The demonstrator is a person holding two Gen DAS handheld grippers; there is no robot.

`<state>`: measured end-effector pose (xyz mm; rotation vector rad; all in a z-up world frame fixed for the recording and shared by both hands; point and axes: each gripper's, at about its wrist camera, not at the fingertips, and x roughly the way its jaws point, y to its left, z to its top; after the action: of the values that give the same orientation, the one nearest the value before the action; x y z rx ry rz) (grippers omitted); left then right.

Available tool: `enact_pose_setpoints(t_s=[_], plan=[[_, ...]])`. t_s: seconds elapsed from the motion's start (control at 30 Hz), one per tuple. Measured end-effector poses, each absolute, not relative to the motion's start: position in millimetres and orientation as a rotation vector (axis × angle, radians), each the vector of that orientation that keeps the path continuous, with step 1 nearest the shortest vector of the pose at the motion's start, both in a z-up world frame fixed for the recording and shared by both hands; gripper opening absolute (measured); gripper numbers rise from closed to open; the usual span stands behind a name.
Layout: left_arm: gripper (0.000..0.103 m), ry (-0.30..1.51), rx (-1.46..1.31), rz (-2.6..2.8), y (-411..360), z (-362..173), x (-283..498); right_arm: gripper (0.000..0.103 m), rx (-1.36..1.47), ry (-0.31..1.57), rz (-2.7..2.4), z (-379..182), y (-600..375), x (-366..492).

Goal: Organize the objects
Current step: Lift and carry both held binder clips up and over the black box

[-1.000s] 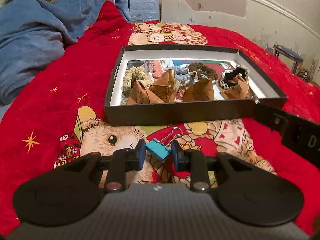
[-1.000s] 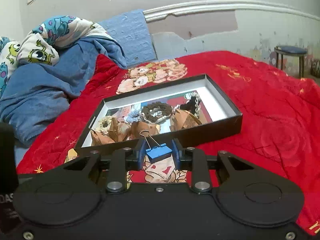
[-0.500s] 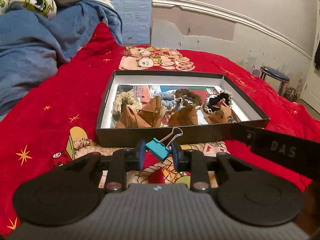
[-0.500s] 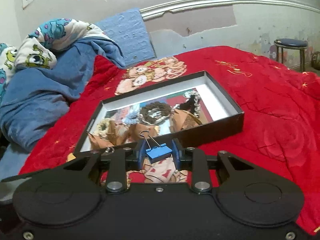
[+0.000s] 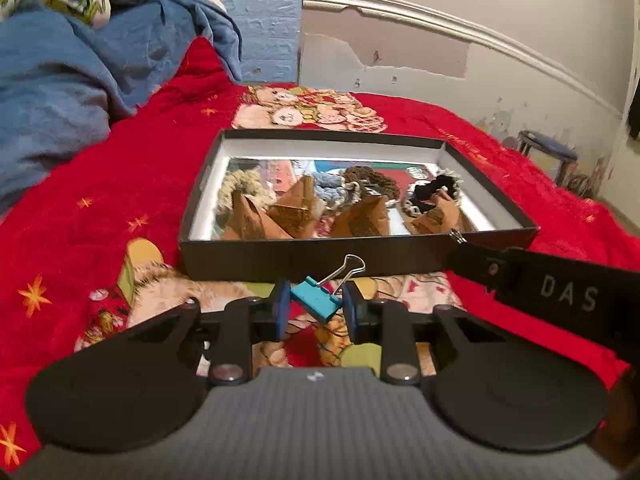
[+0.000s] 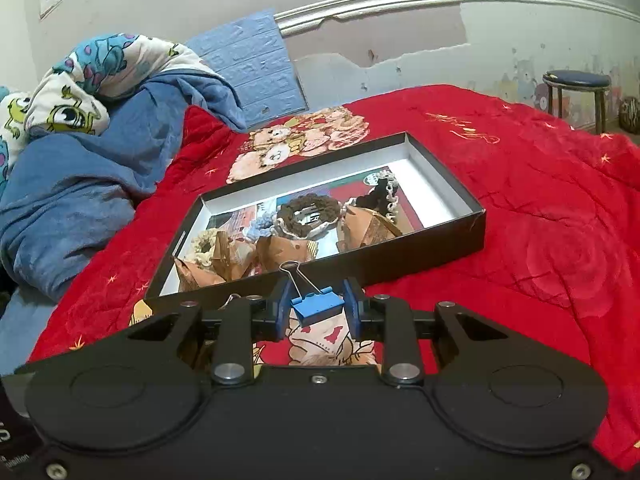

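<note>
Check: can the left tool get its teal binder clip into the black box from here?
Probably yes. The left tool holds the teal clip just short of the black box's near wall; the box is open-topped, so it must clear that wall. The right tool crosses only the right corner.

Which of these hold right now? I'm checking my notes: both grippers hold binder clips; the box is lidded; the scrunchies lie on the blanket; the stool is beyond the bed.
1. Each gripper holds a binder clip. True: left gripper grips the teal clip, right gripper the blue clip.
2. The box is lidded. False: it is open.
3. The scrunchies lie on the blanket. False: they are inside the box.
4. The stool stands beyond the bed. True.
</note>
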<state>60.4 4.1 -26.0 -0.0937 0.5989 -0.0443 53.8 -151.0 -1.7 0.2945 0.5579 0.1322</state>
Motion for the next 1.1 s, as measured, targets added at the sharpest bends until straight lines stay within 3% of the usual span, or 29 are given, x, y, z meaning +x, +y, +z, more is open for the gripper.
enact_pose_setpoints(t_s=[1.1], plan=[[0.033,0.561,-0.176,-0.027,19,-9,59,0.027,0.383,0.585,0.176,-2,-157,58]])
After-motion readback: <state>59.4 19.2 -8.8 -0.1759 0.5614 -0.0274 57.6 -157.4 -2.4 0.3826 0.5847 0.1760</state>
